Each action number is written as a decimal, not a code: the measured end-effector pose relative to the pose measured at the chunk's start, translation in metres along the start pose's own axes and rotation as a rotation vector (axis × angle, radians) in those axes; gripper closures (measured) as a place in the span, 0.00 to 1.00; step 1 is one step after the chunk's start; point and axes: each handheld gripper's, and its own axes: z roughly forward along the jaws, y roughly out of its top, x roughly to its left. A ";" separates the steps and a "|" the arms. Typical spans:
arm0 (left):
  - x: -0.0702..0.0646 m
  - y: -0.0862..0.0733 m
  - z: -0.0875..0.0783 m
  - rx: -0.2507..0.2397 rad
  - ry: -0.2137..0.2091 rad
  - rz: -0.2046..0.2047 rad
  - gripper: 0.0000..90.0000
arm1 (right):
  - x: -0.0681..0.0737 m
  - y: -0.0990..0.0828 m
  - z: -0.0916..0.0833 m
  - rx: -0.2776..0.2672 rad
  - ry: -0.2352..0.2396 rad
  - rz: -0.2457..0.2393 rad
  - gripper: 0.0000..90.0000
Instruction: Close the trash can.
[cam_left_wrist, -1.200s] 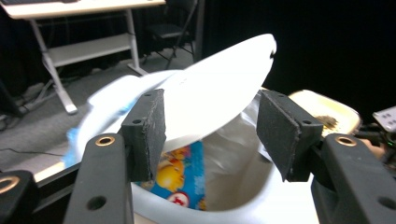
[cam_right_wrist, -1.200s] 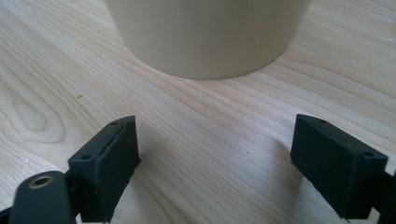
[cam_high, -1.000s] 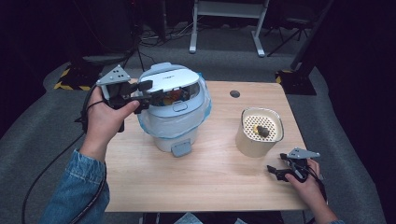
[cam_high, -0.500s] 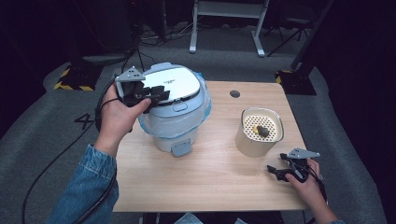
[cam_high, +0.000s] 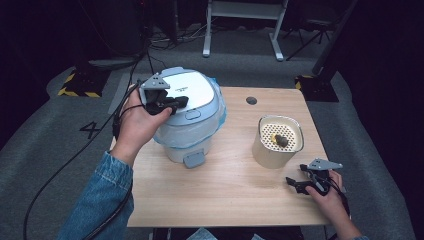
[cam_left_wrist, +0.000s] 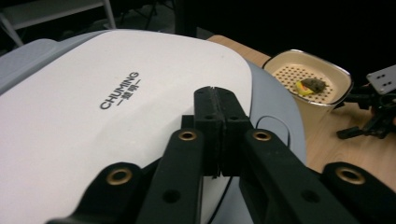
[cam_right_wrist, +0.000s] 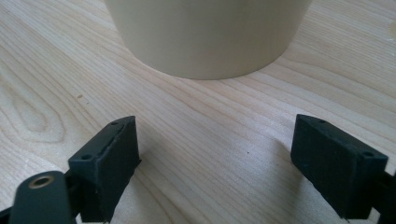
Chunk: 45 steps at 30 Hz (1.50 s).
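Nearest to us, our right gripper (cam_high: 300, 183) rests low on the wooden table (cam_high: 235, 195) at its near right corner. In the right gripper view its jaws stand wide apart with bare wood between them, holding nothing, and the cream wall of the pot (cam_right_wrist: 205, 37) rises just ahead of them.

That cream pot (cam_high: 276, 142) stands upright near the right gripper and well apart from the cooker. A perforated insert sits in its top, with a small dark lump (cam_high: 281, 140) and a scrap of yellow on it. We judge it light and rigid, with smooth walls, so a pinch on the rim looks safer than squeezing the side.

Farther off to the left sits the thing in hand: the rice cooker (cam_high: 190, 120), standing at the table's far left with its lid down. Our left gripper (cam_high: 175, 102) is over the white lid panel (cam_left_wrist: 93, 121). Its jaws have just been closing and now meet pad to pad with nothing between them, their tips poised at the lid's surface; whether they actually press on it we cannot tell.

We read the cooker as bulky, fairly heavy, hard-shelled and glossy, so the rounded body gives jaws this size little purchase. The release button (cam_high: 193, 115) at the lid's front edge looks like the place to push with closed tips. The grey tab (cam_high: 192, 160) low on the front is a small part that could be pinched.

Beyond the table lies grey floor with cables and a white stand.
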 end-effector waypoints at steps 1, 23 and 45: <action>0.000 0.000 0.002 -0.005 -0.020 -0.004 1.00 | 0.000 0.000 0.000 0.000 0.000 0.000 0.17; -0.014 -0.002 0.001 -0.042 -0.008 0.063 0.46 | 0.000 0.000 0.000 0.000 0.000 -0.001 0.17; -0.057 -0.040 -0.039 -0.021 0.013 0.097 0.43 | 0.000 0.000 0.000 0.000 0.001 0.000 0.17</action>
